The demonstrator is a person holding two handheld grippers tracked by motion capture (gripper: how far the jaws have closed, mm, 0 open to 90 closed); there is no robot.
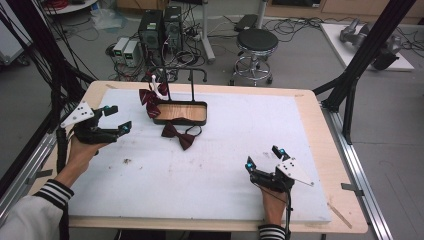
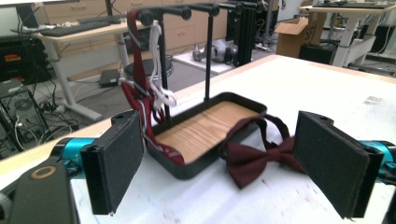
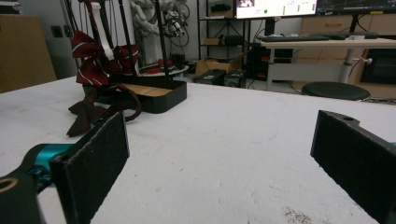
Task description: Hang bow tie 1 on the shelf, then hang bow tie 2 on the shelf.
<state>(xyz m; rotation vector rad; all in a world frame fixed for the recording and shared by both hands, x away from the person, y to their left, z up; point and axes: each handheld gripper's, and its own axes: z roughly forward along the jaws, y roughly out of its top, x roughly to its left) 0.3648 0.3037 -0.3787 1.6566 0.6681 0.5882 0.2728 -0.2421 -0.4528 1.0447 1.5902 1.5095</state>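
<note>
jaws spread on left gripper [image 1: 116,118] and right gripper [image 1: 264,157], bow tie [image 1: 178,135] beside rack tray [image 1: 202,120]

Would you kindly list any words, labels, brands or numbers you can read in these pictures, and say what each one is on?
No text can be read.
Monitor behind the table: shows lines of writing, too small and blurred to read.
Cardboard box in the background: no marking that can be made out.
Plain bow tie, striped bow tie and stand tray: no lettering shows.
</note>
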